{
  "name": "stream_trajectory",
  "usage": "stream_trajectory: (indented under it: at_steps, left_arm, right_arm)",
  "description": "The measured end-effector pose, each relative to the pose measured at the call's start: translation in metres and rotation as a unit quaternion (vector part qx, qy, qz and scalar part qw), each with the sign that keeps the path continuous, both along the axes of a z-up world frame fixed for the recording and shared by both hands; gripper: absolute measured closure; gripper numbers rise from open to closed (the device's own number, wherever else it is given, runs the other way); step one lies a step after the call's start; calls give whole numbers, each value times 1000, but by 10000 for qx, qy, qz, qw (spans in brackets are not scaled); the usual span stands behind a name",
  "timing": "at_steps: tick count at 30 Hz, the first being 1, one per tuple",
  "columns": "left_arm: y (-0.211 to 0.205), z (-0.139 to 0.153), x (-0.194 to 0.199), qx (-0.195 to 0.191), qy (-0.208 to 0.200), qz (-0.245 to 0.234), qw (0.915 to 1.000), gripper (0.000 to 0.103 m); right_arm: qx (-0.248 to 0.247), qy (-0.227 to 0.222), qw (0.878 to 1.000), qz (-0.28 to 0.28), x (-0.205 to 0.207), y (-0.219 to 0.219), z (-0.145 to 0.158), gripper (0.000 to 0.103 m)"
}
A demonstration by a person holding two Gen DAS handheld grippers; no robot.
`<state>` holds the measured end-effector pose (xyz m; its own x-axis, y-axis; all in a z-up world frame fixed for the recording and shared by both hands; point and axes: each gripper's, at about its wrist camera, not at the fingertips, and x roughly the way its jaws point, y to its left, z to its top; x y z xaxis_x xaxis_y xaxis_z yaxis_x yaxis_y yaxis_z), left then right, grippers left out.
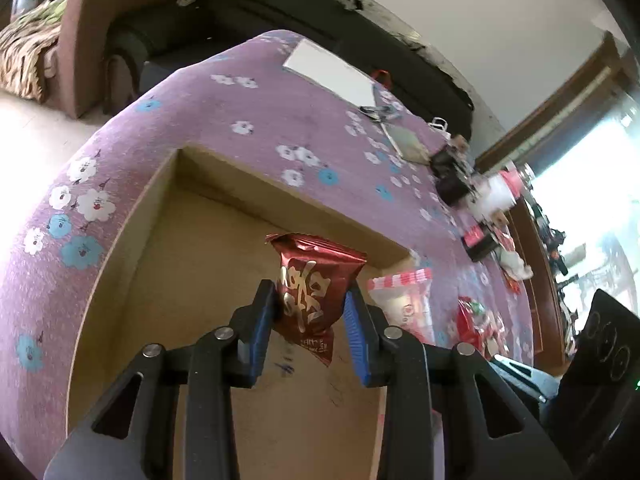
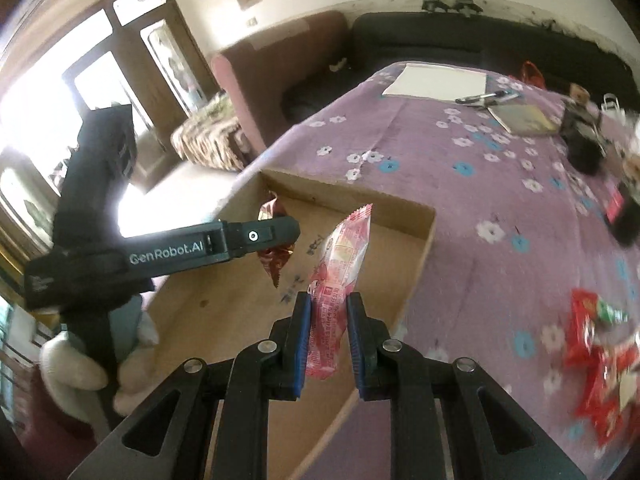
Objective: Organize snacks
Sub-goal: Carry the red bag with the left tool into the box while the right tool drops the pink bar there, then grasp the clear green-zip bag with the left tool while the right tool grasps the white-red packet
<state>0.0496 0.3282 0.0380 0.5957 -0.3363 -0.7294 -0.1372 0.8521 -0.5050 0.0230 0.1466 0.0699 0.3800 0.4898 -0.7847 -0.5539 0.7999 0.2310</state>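
Note:
My left gripper is shut on a dark red snack packet with white characters and holds it above the open cardboard box. In the right wrist view the left gripper reaches in from the left, the dark red packet hanging below it over the cardboard box. My right gripper is shut on a pink-red snack packet and holds it above the box's near right side. The box floor shows no snacks lying on it.
The box lies on a purple flowered tablecloth. Loose red snack packets lie at the right; they also show in the left wrist view. White paper, a pen, a notebook and dark containers sit farther back. A dark sofa stands behind.

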Motion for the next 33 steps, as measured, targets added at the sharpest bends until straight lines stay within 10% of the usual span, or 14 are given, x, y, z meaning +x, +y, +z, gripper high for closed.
stream_trajectory:
  at_steps: [10,18,26,33]
  left_arm:
    - [3,11,-6,170,-172,151,9996,53]
    - [-13,40,-30,509,-262,212,9981,47]
    - [-103,47,-66,559,-356,-809,9945,47]
    - [-153,38,-81,778,-286,-1281,9883,47]
  right_arm:
    - [12,-196,9998,-20,12,0,0,62]
    - [314,-423,9950,-850,9,-105,32,54]
    - [329,55,9853,-1673,10,-205,2,52]
    - [309,504,9957,-716,-5,-174,-28,52]
